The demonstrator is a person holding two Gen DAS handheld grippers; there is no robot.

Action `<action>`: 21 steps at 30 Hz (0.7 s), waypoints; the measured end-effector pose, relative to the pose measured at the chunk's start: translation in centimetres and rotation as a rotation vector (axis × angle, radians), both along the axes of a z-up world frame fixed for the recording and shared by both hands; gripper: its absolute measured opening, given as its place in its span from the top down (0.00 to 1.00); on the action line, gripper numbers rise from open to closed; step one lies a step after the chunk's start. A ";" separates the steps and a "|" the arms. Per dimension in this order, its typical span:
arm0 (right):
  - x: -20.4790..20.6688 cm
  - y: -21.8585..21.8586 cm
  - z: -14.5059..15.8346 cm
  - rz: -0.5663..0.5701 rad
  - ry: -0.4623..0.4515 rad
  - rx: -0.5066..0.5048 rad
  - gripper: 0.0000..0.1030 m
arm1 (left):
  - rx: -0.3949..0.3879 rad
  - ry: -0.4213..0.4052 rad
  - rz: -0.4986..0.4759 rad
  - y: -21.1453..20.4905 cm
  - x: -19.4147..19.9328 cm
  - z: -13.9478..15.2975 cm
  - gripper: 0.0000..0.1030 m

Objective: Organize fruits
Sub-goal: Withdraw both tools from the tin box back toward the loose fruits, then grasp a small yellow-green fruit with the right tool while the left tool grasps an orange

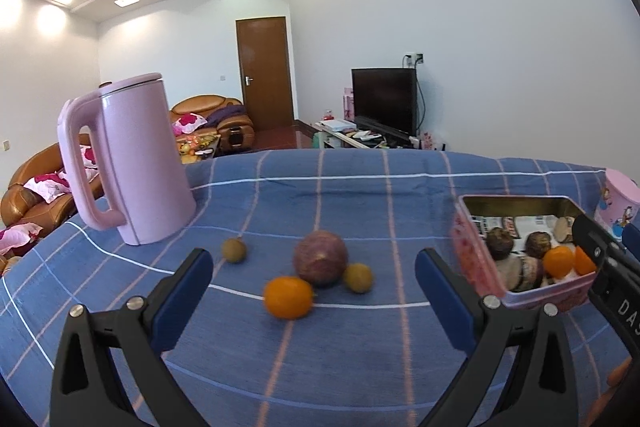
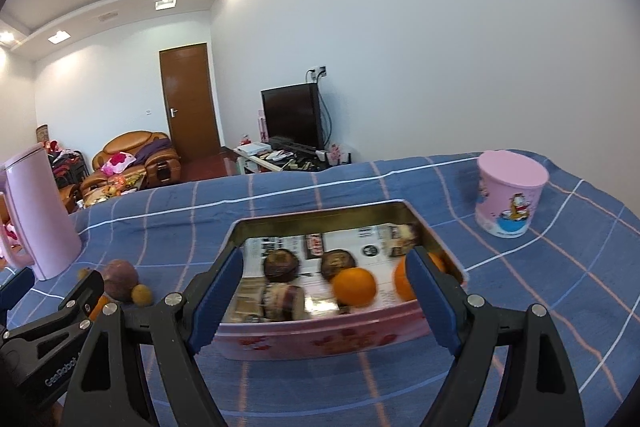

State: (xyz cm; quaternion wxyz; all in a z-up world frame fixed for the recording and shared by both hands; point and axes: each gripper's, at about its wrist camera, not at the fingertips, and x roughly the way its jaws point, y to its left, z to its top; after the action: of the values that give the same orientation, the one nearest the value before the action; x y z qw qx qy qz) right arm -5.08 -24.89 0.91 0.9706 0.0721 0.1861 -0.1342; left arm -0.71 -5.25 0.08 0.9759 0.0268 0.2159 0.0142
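The left gripper [image 1: 314, 269] hangs with its fingers spread wide and empty, framing four loose fruits on the counter [image 1: 360, 347], likely lining up a pick. The orange [image 1: 289, 297] lies nearest at 6 o'clock of the purple passion fruit [image 1: 320, 258]; one small brown fruit [image 1: 358, 277] touches it at 4 o'clock, another [image 1: 234, 250] sits apart at 9 o'clock. The right gripper [image 2: 325, 297], also wide open and holding nothing, faces the pink tin [image 2: 328, 337], which already holds oranges and dark fruits.
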 end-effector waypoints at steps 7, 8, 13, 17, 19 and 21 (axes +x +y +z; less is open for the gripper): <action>1.1 2.8 0.0 0.041 0.004 -0.006 0.18 | 0.010 -0.001 0.024 2.7 1.2 0.0 0.00; 1.3 3.2 -0.1 0.047 0.004 -0.009 0.18 | 0.010 0.001 0.026 3.1 1.3 0.0 0.00; 2.1 5.0 -0.2 0.079 0.012 -0.019 0.18 | 0.007 0.022 0.063 5.6 2.7 -0.1 0.00; 3.0 6.3 -0.2 0.103 0.024 -0.020 0.18 | -0.008 0.034 0.098 8.0 3.4 -0.2 0.00; 3.5 7.0 -0.3 0.119 0.034 -0.018 0.18 | -0.007 0.042 0.122 9.1 4.0 -0.3 0.00; 3.9 7.6 -0.3 0.133 0.040 -0.016 0.18 | -0.015 0.055 0.149 10.4 4.5 -0.4 0.00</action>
State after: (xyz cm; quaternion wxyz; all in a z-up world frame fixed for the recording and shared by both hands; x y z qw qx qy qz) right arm -1.17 -17.27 0.59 0.9740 0.0490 0.2089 -0.0723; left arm 3.82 5.11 -0.30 0.9660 0.0035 0.2442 0.0844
